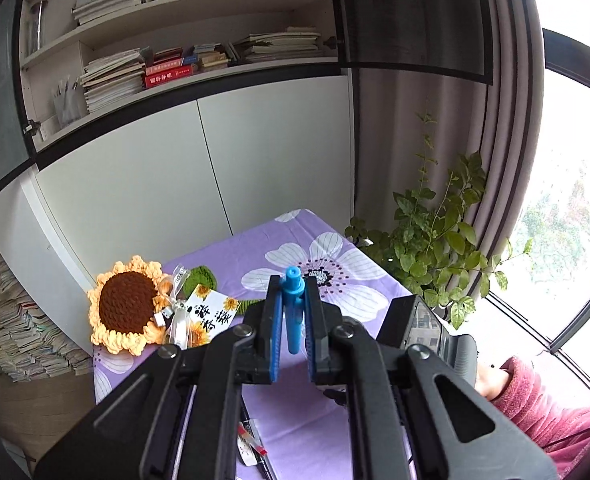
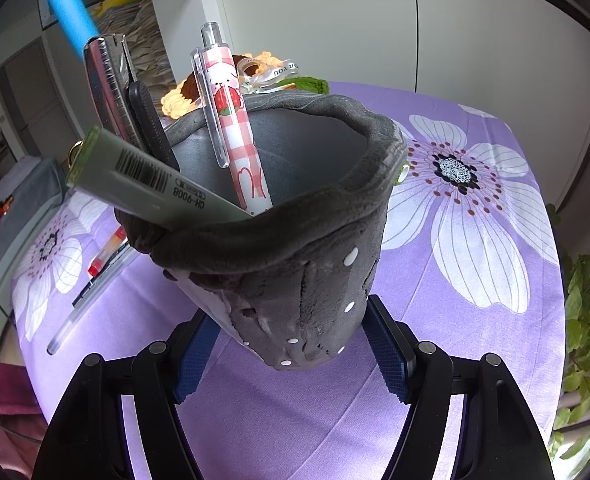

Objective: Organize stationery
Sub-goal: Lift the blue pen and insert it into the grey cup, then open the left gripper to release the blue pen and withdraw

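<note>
Inside, grey pouch [image 2: 295, 280] holds pink pen [image 2: 235, 120].

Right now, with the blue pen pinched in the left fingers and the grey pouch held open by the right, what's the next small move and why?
Probably carry the blue pen over the grey pouch and lower it tip first into the free space right of the pink checked pen. The left gripper already grips it, and the right gripper steadies the pouch.

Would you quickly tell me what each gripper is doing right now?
Left gripper: shut on the blue pen.
Right gripper: shut on the dark felt pen pouch.
</note>
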Demonstrator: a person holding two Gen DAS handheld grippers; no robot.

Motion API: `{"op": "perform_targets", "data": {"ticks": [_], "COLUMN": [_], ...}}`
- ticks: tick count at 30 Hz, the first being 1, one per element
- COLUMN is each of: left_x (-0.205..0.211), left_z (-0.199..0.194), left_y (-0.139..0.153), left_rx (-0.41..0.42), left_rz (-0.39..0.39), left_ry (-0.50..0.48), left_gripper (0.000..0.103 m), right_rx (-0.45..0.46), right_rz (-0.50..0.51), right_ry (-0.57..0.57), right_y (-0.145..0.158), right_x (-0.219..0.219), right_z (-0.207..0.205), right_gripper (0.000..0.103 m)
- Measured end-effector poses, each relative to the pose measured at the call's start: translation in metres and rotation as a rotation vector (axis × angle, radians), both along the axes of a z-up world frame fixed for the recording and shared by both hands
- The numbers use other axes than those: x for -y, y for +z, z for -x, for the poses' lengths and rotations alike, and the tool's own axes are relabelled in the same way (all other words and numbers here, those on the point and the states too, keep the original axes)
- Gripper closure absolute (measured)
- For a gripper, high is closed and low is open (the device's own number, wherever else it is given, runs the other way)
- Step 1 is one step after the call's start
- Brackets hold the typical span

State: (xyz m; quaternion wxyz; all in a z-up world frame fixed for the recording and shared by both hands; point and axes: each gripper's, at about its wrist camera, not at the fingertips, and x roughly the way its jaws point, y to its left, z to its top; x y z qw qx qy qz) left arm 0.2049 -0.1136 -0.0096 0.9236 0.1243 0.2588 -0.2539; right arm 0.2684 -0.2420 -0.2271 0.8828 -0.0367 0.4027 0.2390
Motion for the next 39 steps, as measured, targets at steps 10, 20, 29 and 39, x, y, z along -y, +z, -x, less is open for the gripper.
{"op": "perform_targets", "data": {"ticks": [10,20,29,39], "left_x": [0.032,0.044,0.045,0.04], "left_z": [-0.021,-0.057,-0.064,-0.065], "left_y": [-0.007,-0.059,-0.086,-0.099], "left_rx": [-0.072,-0.205,-0.277,-0.305], "left_rz": [0.025,-0.019,-0.066,-0.079], "left_ry": [-0.072,-0.061,-0.056,-0.057], "left_gripper": [0.095,0.095,0.095,0.092], "right_rx": [0.0,0.0,-0.001,-0.002], "right_rz": [-0.001,0.0,0.0,-0.001], "right_ry": [0.0,-0.001,-0.001,-0.001], "right_y": [0.0,0.0,0.0,0.0], "right_x": [0.0,0.0,-0.001,0.0], "right_z": [0.0,0.0,0.0,0.001], "right_gripper": [0.031,0.031,0.031,0.031]}}
